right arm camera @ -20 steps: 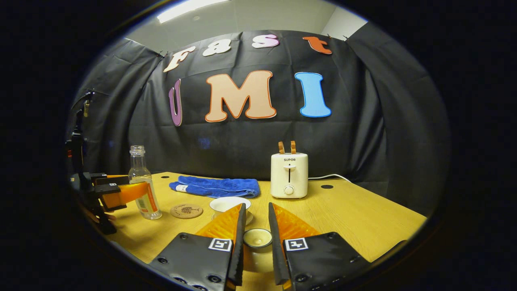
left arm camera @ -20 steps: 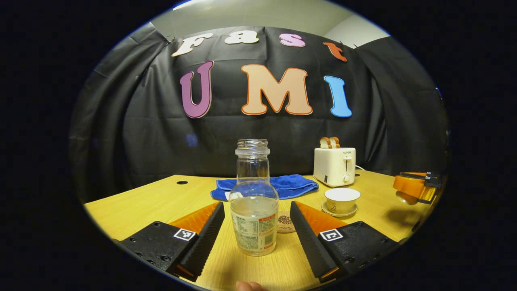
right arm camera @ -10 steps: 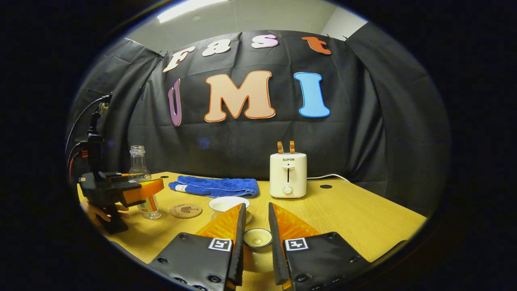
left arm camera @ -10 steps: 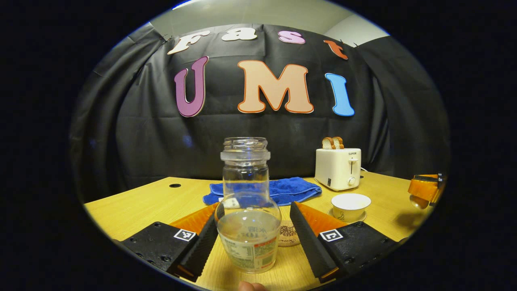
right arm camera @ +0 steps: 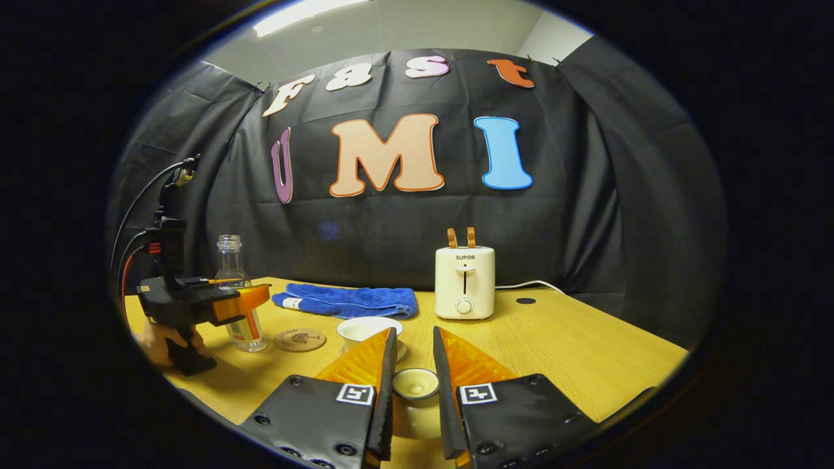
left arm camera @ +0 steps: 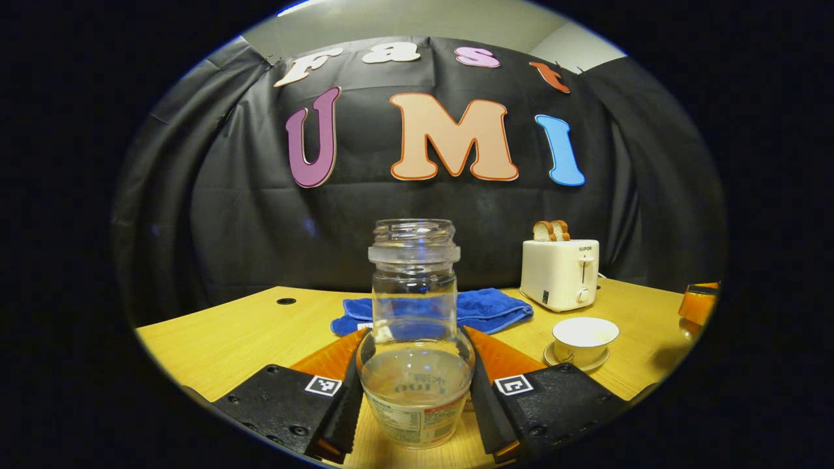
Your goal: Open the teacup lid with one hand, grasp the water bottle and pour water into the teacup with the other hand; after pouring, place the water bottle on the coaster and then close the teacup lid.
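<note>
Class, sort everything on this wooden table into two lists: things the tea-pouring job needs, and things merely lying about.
Needed for the job:
clear glass water bottle, between the left tongs
white ceramic teacup on its saucer
small white teacup lid, held in the right tongs
round cork coaster

Lying about:
folded blue towel
cream toaster with bread slices

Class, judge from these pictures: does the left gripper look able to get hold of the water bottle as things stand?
Probably yes: the left gripper already has the upright water bottle between its fingers, apparently touching both sides, nothing between.

Left gripper (left arm camera: 414, 397) jaws clamping upright water bottle (left arm camera: 415, 365), teacup (left arm camera: 584, 340) beyond
</note>
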Demonstrator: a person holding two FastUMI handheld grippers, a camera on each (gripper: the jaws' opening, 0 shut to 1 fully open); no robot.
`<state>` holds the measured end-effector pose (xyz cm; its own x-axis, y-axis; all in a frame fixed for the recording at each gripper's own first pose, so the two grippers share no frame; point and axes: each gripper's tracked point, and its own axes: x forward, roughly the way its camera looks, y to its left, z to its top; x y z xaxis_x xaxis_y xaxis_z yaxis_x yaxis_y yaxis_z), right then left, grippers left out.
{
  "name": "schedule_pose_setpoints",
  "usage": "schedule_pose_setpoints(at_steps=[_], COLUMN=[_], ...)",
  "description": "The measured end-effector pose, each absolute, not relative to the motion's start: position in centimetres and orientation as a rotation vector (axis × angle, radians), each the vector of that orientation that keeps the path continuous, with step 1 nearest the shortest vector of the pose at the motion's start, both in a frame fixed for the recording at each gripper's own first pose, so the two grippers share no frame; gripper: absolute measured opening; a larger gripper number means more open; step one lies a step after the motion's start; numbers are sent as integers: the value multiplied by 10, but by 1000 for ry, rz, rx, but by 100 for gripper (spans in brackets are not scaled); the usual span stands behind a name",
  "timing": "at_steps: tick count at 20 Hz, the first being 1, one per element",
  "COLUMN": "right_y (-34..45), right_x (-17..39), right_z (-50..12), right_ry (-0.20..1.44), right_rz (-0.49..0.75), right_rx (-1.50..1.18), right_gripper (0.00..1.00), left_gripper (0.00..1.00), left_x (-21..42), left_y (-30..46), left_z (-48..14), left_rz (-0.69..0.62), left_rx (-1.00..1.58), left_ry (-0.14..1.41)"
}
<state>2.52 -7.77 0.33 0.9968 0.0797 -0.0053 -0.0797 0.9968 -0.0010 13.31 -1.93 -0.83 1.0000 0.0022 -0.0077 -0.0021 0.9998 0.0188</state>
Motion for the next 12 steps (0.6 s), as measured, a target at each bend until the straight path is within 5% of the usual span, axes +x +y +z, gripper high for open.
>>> schedule_pose_setpoints(at_steps=[12], right_y=[-157], right_x=[31], right_z=[5], right_ry=[4], right_rz=[-59], right_rx=[-5], right_gripper=[33], left_gripper=[69], left_x=[158], left_y=[-63], left_z=[-28], left_rz=[-40], left_rx=[719], left_ry=[46])
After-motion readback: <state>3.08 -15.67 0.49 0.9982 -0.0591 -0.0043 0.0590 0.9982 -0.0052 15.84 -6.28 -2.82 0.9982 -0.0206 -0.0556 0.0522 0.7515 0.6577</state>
